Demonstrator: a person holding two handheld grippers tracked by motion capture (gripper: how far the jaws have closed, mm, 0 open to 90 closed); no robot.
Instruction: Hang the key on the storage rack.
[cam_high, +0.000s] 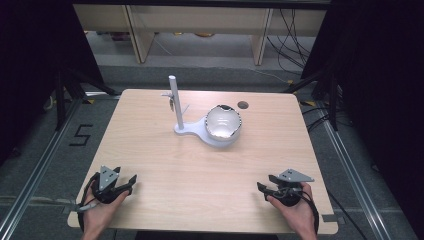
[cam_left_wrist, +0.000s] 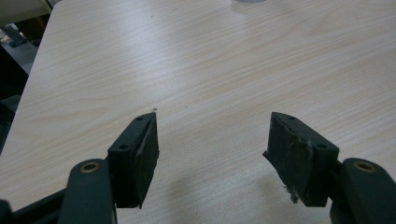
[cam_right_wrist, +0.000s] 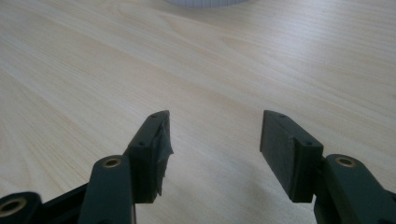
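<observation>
Flanking bare table (cam_high: 200, 175): both grippers (jaws apart)

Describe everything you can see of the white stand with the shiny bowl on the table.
The white stand with the shiny bowl sits past the middle of the light wooden table. A flat white base carries a slim upright post with small side prongs; beside it rests a reflective, silvery bowl with a dark rim. Nothing else touches it.

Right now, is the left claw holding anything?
No, the left claw is open, with bare table between its jaws.
</observation>
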